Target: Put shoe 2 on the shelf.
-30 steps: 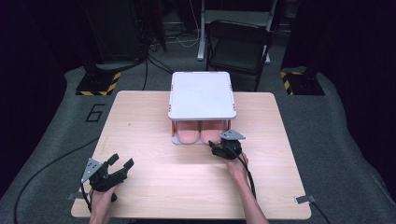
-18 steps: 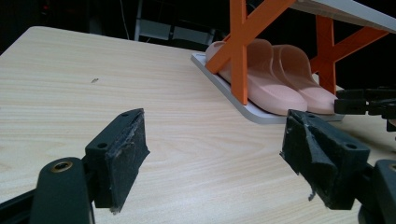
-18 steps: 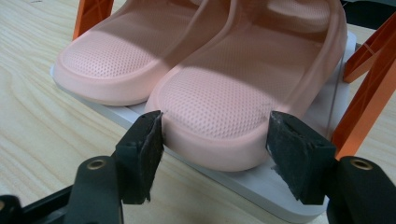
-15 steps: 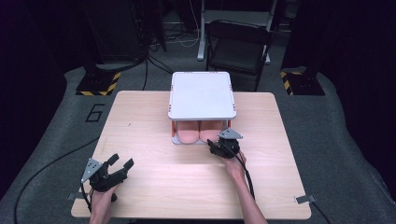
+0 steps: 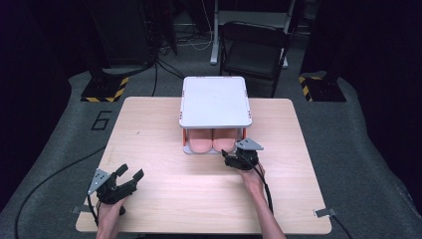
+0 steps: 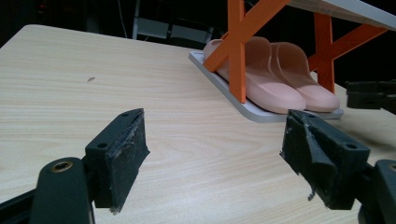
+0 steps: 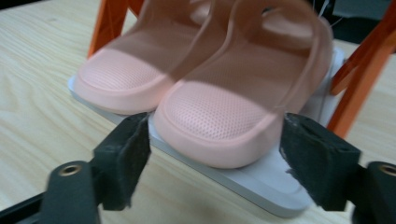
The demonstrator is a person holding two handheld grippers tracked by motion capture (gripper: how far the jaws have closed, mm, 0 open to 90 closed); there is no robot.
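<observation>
A small rack [image 5: 215, 102] stands on the pale wood-grain desk [image 5: 149, 124], toward its far edge. The rack has a flat white top with rounded corners, orange X-braced legs [image 6: 237, 42] and a thin white base plate [image 7: 261, 179]. On that plate, under the top, a pair of pink slippers [image 5: 213, 143] lies side by side, toes toward the person. They look like soft moulded foam, with rounded toes, wide bands across the foot and a fine dotted texture on the insoles.

The right hand-held gripper [image 5: 238, 158] is just in front of the rack, at the toe of the right slipper [image 7: 224, 126]. Its jaws have just been opening; the black, worn foam pads [image 7: 128, 154] stand on either side of the toe without pressing on it, so the slipper is released and rests on the plate.

The left hand-held gripper [image 5: 122, 183] is well apart from the rack, near the desk's front left corner, jaws spread wide with nothing between them; its rough grey pads [image 6: 125, 156] are frayed at the edges.

On the grey carpet left of the desk a large "6" [image 5: 102, 119] is marked. Beyond the rack stands a black folding chair [image 5: 255, 50], and yellow-black hazard stripes [image 5: 104, 92] mark the stand bases on the floor.
</observation>
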